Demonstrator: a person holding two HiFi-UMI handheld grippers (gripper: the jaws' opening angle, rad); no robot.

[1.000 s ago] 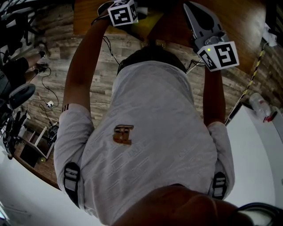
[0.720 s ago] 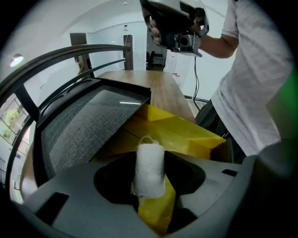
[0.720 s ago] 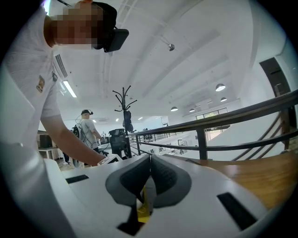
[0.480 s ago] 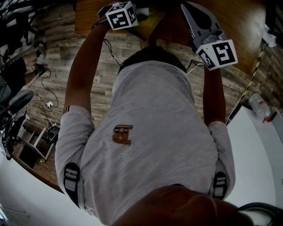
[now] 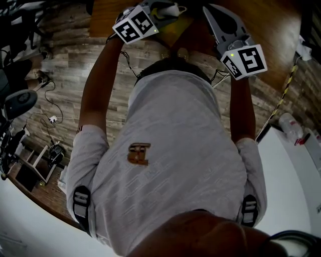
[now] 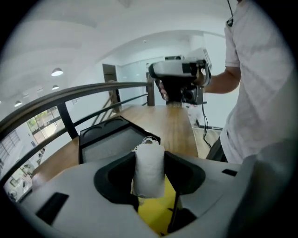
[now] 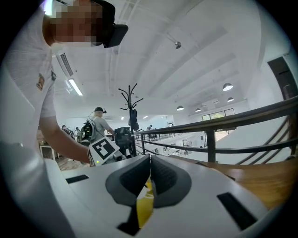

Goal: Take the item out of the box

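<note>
In the left gripper view a small white cloth pouch (image 6: 149,171) stands upright between the pads of my left gripper (image 6: 149,162), which is shut on it. The pouch hangs just above an open yellow box (image 6: 157,214). My right gripper (image 7: 150,162) is shut, with an edge of the yellow box (image 7: 144,207) pinched between its pads. From the head view both grippers are held up at the top of the picture. The left gripper (image 5: 165,11) carries the white pouch (image 5: 172,8), the right gripper (image 5: 216,15) is beside it, and the yellow box (image 5: 179,24) sits between them.
A wooden table (image 6: 174,123) runs ahead with a black tray (image 6: 109,135) on it and a dark railing (image 6: 70,95) along its far side. The person's white shirt (image 5: 175,150) fills the head view. Cables (image 5: 55,118) lie on the plank floor. A coat stand (image 7: 132,107) and people are in the distance.
My left gripper has shifted right and tilted, and the white pouch now shows at its jaws above the yellow box. The right gripper has hardly moved.
</note>
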